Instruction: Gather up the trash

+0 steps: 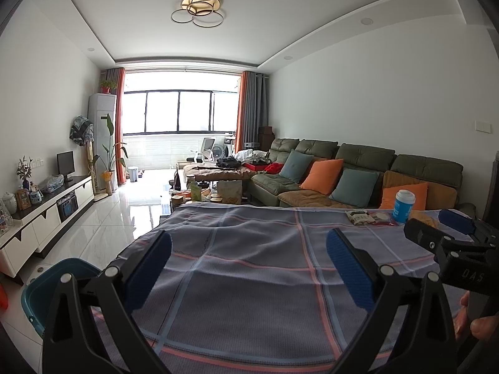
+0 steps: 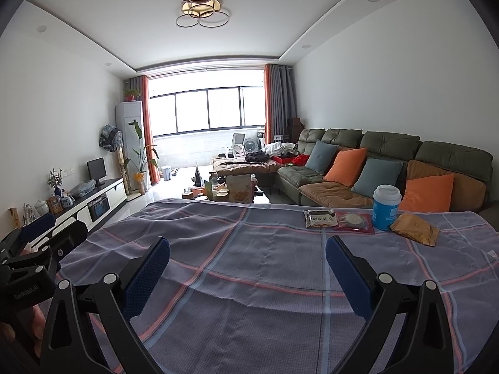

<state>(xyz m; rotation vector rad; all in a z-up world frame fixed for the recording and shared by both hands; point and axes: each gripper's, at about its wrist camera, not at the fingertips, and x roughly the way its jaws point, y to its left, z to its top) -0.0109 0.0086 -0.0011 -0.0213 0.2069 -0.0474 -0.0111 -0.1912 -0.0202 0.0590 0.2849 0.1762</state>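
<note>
Both my grippers hover over the checked cloth (image 2: 249,265) — left gripper (image 1: 249,268) and right gripper (image 2: 248,272) w/ jaws spread wide, nothing held. Trash sits at the far right by the blue cup (image 2: 386,207): brown packet (image 2: 414,228) touching it, two wrappers (image 2: 338,218) just left. Teal bin (image 1: 56,283) left of the cloth.

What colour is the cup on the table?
The cup is blue with a white lid and white print; clearest in the right wrist view.

Left tongs (image 1: 249,268) spread wide above plaid tablecloth (image 1: 249,237), blue cup (image 1: 404,206) far right, teal bin (image 1: 46,290) left
</note>
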